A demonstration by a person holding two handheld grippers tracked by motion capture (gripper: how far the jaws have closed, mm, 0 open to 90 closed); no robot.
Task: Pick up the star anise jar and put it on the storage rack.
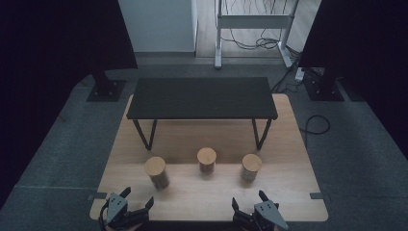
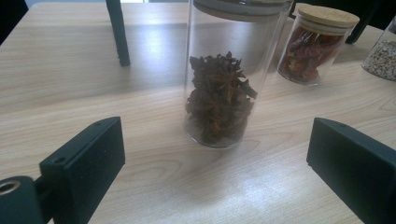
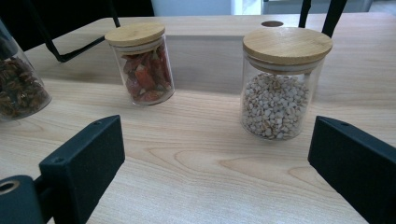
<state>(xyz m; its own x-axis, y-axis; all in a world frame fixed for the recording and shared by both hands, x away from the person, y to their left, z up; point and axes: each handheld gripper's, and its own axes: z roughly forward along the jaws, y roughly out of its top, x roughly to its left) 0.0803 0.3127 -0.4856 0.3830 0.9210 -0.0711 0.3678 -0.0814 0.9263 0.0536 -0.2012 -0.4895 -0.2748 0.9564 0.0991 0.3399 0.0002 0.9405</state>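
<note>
High view gives me the table (image 1: 288, 192) with a shelf (image 1: 202, 98) at the back and three jars in a row before it, well apart for a grasp. My left gripper (image 1: 130, 206) faces the anise jar (image 2: 219, 93), my right gripper (image 1: 250, 208) the grain jar (image 3: 279, 88); both spread wide and empty at the near edge, bare wood ahead.

Likely lab, dark screens (image 1: 57, 33), floor cables (image 1: 315, 124)
</note>
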